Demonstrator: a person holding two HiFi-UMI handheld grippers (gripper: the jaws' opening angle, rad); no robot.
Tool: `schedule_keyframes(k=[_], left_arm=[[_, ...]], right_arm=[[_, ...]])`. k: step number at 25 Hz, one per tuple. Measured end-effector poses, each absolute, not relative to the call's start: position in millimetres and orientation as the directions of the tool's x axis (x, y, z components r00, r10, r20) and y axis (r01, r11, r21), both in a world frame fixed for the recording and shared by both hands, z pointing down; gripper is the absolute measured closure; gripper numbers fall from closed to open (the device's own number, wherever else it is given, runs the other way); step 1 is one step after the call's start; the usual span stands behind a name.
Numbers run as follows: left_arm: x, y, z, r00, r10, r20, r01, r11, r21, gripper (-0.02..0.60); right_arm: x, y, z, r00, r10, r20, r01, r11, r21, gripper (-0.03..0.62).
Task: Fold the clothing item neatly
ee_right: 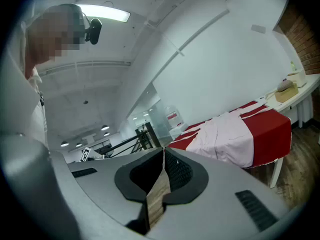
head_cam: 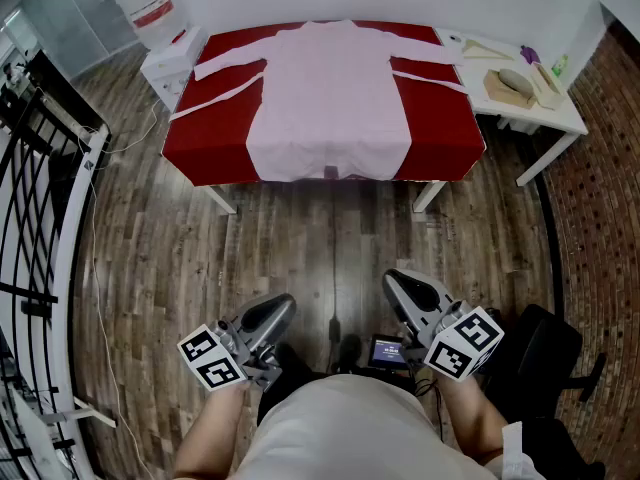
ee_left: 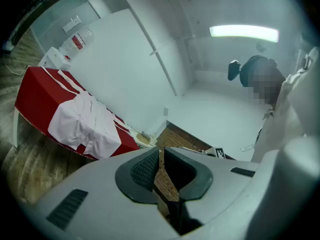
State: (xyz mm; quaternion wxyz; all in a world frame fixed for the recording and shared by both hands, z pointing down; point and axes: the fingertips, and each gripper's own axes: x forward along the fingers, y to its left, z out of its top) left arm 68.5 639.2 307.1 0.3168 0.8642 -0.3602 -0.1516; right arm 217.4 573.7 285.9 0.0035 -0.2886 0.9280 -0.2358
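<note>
Pale pink garment (head_cam: 330, 98) lies spread flat, sleeves out, on a red-covered counter (head_cam: 440, 138), with its hem hanging over the near edge. Left claw (head_cam: 278, 306) and right claw (head_cam: 398, 286) are held low over the wooden floor (head_cam: 330, 238), well apart from the counter. Each is clenched, jaws together, with nothing between them. A white side counter (head_cam: 560, 118) stands just beside the red one's right end.

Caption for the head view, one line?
Left gripper and right gripper shut, empty; pink garment spread on red table ahead.
</note>
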Motion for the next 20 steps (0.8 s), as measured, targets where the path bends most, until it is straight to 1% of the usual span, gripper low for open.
schedule_keyframes(k=[4, 9, 16, 20], left_arm=[[51, 615, 305, 0.678, -0.735, 0.001, -0.573, -0.527, 0.627, 0.571], [33, 582, 308, 0.679, -0.733, 0.035, -0.597, -0.525, 0.607, 0.571], [-14, 507, 328, 0.681, -0.728, 0.081, -0.618, -0.511, 0.598, 0.569], [-41, 459, 328, 0.715, -0.692, 0.099, -0.605, -0.542, 0.583, 0.548]], right_arm=[[216, 560, 291, -0.836, -0.529, 0.144, -0.533, 0.723, -0.44, 0.582], [204, 541, 301, -0.832, -0.528, 0.172, -0.543, 0.71, -0.449, 0.582], [172, 492, 311, -0.788, -0.581, 0.205, -0.605, 0.666, -0.437, 0.582], [144, 460, 312, -0.76, -0.607, 0.234, -0.642, 0.639, -0.424, 0.582]])
